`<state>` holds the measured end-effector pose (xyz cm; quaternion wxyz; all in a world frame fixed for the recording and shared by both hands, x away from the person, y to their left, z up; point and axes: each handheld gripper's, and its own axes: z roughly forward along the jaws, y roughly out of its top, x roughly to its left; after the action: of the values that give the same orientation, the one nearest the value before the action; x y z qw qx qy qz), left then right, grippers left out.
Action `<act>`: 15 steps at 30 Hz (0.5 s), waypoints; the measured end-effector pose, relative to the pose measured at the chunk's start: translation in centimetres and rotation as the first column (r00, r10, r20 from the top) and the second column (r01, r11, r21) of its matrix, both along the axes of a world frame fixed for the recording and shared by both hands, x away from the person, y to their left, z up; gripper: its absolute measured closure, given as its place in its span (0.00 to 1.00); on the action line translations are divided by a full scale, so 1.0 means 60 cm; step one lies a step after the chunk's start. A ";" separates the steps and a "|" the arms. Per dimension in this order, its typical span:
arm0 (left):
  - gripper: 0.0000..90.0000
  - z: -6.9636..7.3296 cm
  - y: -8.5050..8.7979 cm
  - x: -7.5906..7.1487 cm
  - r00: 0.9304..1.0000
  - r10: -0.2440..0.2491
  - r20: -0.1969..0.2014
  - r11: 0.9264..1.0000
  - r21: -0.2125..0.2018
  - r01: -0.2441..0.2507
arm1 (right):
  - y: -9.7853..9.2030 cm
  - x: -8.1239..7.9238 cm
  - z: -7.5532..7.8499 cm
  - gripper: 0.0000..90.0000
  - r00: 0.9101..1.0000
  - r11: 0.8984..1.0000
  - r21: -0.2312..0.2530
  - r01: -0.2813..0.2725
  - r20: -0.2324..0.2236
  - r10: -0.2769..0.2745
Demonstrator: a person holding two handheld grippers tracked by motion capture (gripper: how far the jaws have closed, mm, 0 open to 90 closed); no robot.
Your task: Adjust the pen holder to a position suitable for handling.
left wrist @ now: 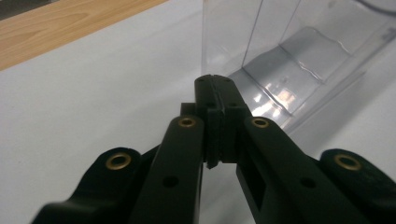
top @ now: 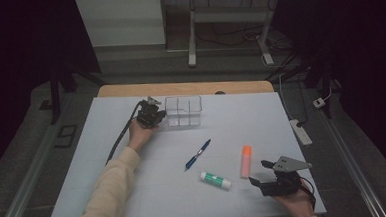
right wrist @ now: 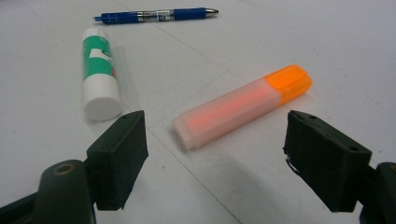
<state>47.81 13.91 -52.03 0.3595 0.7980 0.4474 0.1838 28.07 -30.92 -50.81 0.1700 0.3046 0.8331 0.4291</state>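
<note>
Lying flat on the white table (top: 135, 191), the orange highlighter (right wrist: 243, 106) sits just ahead of the right gripper (right wrist: 215, 154), in line with the wide gap between its two black jaws. In the right gripper view the jaws stand far apart and hold nothing; the marker's pale barrel end points toward the gap while its orange cap points away and to the right, so it lies slantwise to the jaws and not yet between them. Neither pad touches it. To its left in that view lies a glue stick (right wrist: 99, 74) with a green and white label, its white cap toward the camera, and beyond that a blue pen (right wrist: 156, 15) lies crosswise.

From the high view the right gripper (top: 279, 176) rests low at the near right of the table, with the highlighter (top: 246, 161) just beside it to the left, the glue stick (top: 216, 180) a little farther left, and the pen (top: 198, 154) nearer the middle.

The left gripper (top: 151, 114) is at the far side of the table, right against the left end of a clear plastic organizer (top: 183, 111) with compartments. In the left gripper view its jaws are pressed fully together with nothing between them, their tips (left wrist: 215, 84) at the organizer's (left wrist: 299, 51) transparent wall near its corner; whether they touch it I cannot tell.
</note>
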 end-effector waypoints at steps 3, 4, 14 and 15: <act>0.99 0.000 -0.004 0.000 1.000 -0.002 0.002 1.000 0.005 0.002 | 0.000 0.001 0.000 0.23 1.000 1.000 -0.006 -0.005 -0.007 0.005; 0.99 0.000 -0.005 0.000 1.000 -0.001 0.004 1.000 0.007 0.001 | 0.000 0.001 0.001 0.23 1.000 1.000 -0.013 -0.006 -0.009 0.006; 0.99 0.019 0.003 -0.022 1.000 0.006 0.017 0.999 0.050 -0.006 | 0.000 0.000 0.001 0.23 1.000 1.000 0.003 -0.009 -0.008 0.009; 0.99 0.023 0.004 -0.028 1.000 0.001 0.018 0.999 0.043 -0.001 | 0.000 0.001 0.001 0.23 1.000 1.000 0.002 -0.008 -0.009 0.008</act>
<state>46.11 14.17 -50.65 0.3459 0.8037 0.4405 0.2008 28.11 -30.92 -50.74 0.1644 0.3033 0.8347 0.4292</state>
